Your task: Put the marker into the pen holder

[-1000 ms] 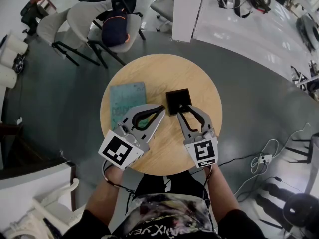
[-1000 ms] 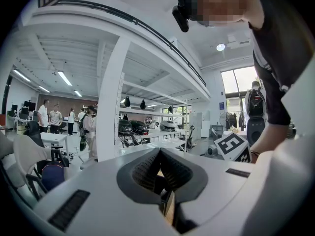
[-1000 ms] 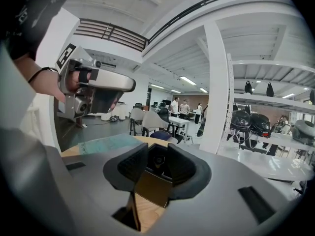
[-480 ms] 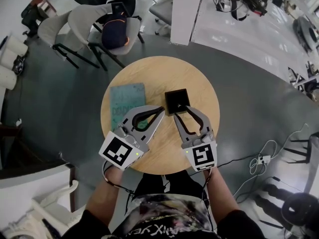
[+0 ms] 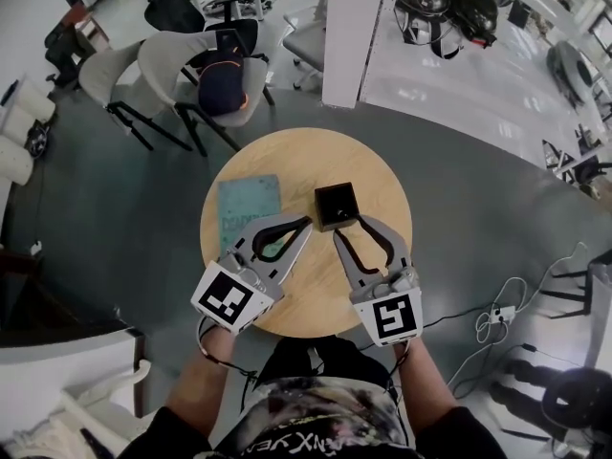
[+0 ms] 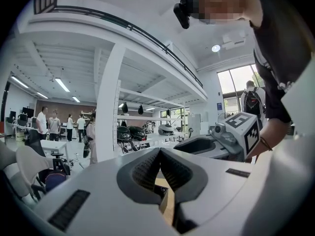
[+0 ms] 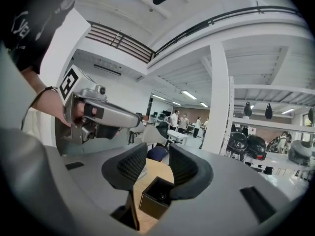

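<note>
Head view, table: a round wooden table (image 5: 287, 161) stands in the middle of the frame, on a grey floor.
Head view, pen holder: the black square pen holder (image 5: 337, 206) stands upright near the centre of the table, just right of a green mat (image 5: 247, 208). Its inside is dark here, so the marker cannot be made out.
Head view, left gripper: the left gripper (image 5: 304, 223) is at lower left of the holder, and its two tips meet.
Head view, right gripper: the right gripper (image 5: 351, 229) is just below the holder, and its tips are spread apart.
Head view, background: grey chairs (image 5: 182, 65) are at upper left and a white pillar (image 5: 352, 27) at the top.

Left gripper view, jaws: they are clenched tip to tip with nothing between them.
Left gripper view, below the jaws: a corner of the pen holder (image 6: 161, 193) shows on the wood.

Right gripper view, jaws: they are released, have just been opening, and nothing is between the pads.
Right gripper view, marker: the pen holder (image 7: 150, 203) is under the jaws, apart from them. A small round end of the marker (image 7: 162, 196) shows inside it.
</note>
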The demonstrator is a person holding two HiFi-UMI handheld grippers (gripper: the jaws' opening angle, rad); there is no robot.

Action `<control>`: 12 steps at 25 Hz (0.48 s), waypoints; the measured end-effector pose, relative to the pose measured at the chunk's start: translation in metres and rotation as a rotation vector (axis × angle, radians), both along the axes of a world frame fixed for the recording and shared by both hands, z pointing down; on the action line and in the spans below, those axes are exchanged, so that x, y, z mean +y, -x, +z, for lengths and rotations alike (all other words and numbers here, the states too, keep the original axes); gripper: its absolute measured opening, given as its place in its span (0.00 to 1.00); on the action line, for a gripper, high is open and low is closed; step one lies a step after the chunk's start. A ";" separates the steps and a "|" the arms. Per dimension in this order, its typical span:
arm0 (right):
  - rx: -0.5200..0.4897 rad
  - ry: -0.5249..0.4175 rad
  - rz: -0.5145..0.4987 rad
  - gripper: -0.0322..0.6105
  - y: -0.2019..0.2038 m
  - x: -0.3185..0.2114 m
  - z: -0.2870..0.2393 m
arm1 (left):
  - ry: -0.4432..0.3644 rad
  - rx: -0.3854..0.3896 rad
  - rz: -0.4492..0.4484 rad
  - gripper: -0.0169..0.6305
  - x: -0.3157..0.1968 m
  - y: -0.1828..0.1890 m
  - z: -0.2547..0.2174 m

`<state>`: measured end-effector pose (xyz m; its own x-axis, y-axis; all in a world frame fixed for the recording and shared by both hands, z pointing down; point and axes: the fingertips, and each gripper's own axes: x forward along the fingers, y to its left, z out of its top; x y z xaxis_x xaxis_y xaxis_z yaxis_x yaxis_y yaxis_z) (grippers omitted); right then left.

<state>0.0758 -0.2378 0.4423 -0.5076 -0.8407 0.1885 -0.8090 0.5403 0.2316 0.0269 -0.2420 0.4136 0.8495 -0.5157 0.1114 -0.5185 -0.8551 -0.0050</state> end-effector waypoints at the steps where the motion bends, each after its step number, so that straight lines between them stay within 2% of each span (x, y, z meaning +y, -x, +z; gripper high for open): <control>1: 0.001 -0.005 0.000 0.28 0.000 0.004 -0.007 | -0.004 -0.001 0.000 0.05 0.002 0.001 -0.005; 12: -0.009 -0.035 0.006 0.29 0.007 0.045 -0.069 | -0.013 -0.007 0.015 0.05 0.041 0.010 -0.048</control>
